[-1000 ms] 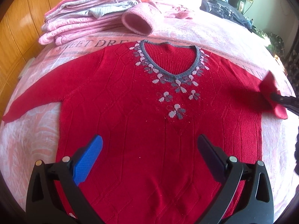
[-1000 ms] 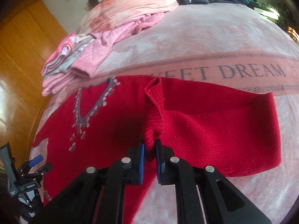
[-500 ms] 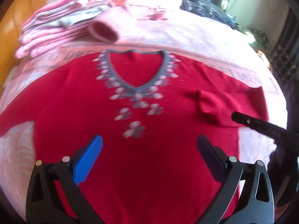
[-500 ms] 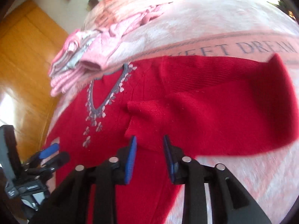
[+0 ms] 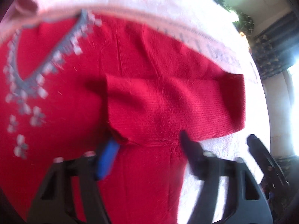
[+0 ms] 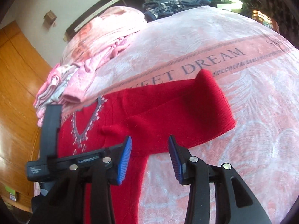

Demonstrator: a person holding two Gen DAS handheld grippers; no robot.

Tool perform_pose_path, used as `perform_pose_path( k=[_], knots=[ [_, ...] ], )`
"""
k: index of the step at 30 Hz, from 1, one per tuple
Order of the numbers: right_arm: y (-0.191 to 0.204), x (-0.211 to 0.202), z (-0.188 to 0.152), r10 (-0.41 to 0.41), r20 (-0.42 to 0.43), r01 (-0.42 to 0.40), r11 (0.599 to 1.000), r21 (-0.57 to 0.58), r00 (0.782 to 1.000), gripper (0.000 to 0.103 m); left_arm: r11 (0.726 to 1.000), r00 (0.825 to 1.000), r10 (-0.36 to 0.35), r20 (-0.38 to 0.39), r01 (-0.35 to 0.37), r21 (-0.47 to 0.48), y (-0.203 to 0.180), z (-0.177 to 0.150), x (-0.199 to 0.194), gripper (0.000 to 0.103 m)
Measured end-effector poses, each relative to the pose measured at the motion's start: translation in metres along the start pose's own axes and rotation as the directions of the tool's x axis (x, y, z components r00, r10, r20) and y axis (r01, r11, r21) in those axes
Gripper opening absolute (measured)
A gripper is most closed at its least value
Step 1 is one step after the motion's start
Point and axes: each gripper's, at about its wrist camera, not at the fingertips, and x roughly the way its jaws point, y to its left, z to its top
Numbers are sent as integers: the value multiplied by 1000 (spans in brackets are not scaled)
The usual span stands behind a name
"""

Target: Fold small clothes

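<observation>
A red knit sweater [image 5: 65, 112] with a grey flowered V-neck [image 5: 56, 56] lies flat, front up, on the pink blanket [image 6: 252, 121]. One sleeve [image 5: 168, 102] is folded back across the chest, its cuff [image 5: 119, 138] near the middle. My left gripper [image 5: 147, 153] hovers open just in front of that folded sleeve, with the blue pad [image 5: 106, 160] beside the cuff. In the right wrist view the sleeve [image 6: 186, 108] lies loose ahead of my right gripper [image 6: 149, 160], which is open and holds nothing. The left wrist view is motion-blurred.
A stack of folded pink clothes [image 6: 61, 85] sits beyond the collar, with a bunched pink quilt [image 6: 112, 24] and dark clothes [image 6: 168, 5] further back. Wooden panelling [image 6: 16, 93] runs along the left. The left tool's black frame [image 6: 50, 130] stands close to my right gripper.
My right gripper carried the sleeve over the chest, opened and let it drop there. My left gripper swung right and down toward the folded sleeve.
</observation>
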Motion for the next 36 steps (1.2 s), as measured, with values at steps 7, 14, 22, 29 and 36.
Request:
perform_pose_path(
  k=[7, 14, 22, 29, 36],
  knots=[
    [-9, -10, 6, 2, 40, -3, 1000, 26, 999, 47, 998, 998, -44, 50, 46, -53, 1, 3, 1, 3],
    [-4, -6, 7, -21, 42, 20, 1000, 5, 999, 47, 995, 978, -54, 201, 69, -69, 10, 2, -45, 3],
    [3, 3, 2, -49, 33, 50, 999, -19, 998, 47, 992, 909, 81, 409, -36, -117, 64, 0, -153, 3],
    [23, 19, -4, -53, 9, 54, 995, -78, 999, 47, 973, 870, 206, 448, -134, -187, 146, -12, -206, 3],
    [37, 51, -9, 12, -12, -13, 996, -94, 1000, 47, 952, 886, 254, 388, -157, -263, 213, -17, -190, 3]
  ],
)
